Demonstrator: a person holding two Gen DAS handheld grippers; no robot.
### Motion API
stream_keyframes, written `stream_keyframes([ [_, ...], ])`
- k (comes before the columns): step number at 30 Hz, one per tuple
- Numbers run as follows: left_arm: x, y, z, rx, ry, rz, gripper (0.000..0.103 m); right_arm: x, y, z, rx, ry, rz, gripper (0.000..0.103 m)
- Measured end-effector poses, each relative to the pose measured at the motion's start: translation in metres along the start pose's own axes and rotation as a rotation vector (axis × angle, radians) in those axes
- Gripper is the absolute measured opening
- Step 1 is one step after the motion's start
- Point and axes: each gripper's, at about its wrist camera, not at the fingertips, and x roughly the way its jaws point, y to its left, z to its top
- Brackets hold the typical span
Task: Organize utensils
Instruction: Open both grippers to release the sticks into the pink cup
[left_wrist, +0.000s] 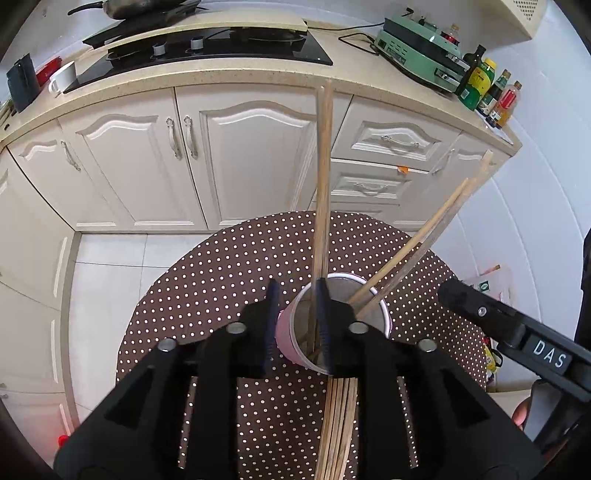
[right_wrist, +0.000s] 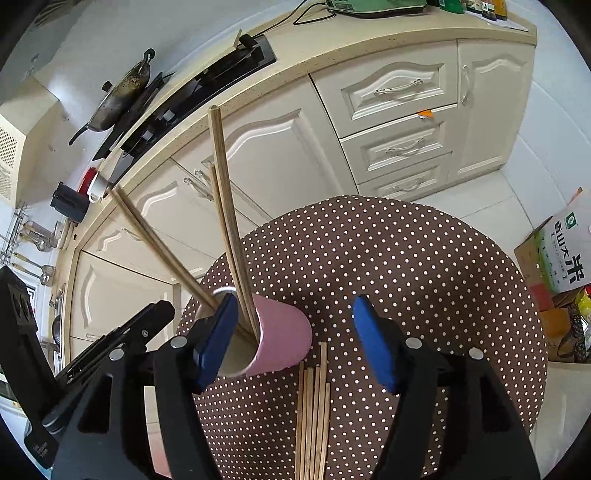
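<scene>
A pink paper cup (left_wrist: 286, 334) (right_wrist: 284, 332) stands on the round table with a brown polka-dot cloth (left_wrist: 221, 277) (right_wrist: 406, 258). Two chopsticks (left_wrist: 323, 184) (right_wrist: 225, 206) stand nearly upright in it, and another pair (left_wrist: 424, 236) (right_wrist: 159, 247) leans against its rim. My left gripper (left_wrist: 297, 325) is open astride the cup's near rim, one blue pad outside and one inside beside the upright pair. My right gripper (right_wrist: 295, 343) is wide open around the cup without touching it. A bundle of several chopsticks (left_wrist: 336, 424) (right_wrist: 314, 417) lies on the cloth just in front of the cup.
Behind the table runs a kitchen counter (left_wrist: 229, 79) with a black hob (left_wrist: 207, 48), a white mug (left_wrist: 64, 75), a green appliance (left_wrist: 417, 51) and bottles (left_wrist: 480, 85). Cream cabinets (left_wrist: 240, 155) stand below. A cardboard box (right_wrist: 561, 258) sits on the floor to the right.
</scene>
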Motion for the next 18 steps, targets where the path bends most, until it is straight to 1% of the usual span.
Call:
stream_keyframes([
  [2,-0.004,0.000,-0.001,-0.001,-0.014,0.000,0.032,-0.002,-0.001,-0.002,0.000,0.004,-0.002,0.062],
  [4,-0.009,-0.001,-0.002,-0.004,-0.028,-0.001,0.050,-0.005,0.000,-0.005,-0.003,0.004,-0.002,0.062],
  [6,-0.015,-0.002,-0.003,-0.005,-0.051,0.001,0.051,-0.008,0.000,-0.006,-0.010,0.004,-0.005,0.062],
  [8,-0.018,-0.003,-0.005,0.000,-0.052,0.007,0.051,-0.011,0.000,-0.009,-0.014,0.005,-0.009,0.065],
  [10,-0.021,-0.003,-0.006,0.000,-0.056,0.008,0.051,-0.015,0.000,-0.011,-0.015,-0.002,-0.014,0.072],
  [12,-0.026,-0.003,-0.008,0.000,-0.061,-0.002,0.052,-0.019,0.001,-0.013,-0.019,-0.014,-0.015,0.074],
  [18,-0.040,-0.004,-0.018,0.004,-0.078,-0.002,0.052,-0.033,0.004,-0.019,-0.032,-0.030,-0.015,0.075],
])
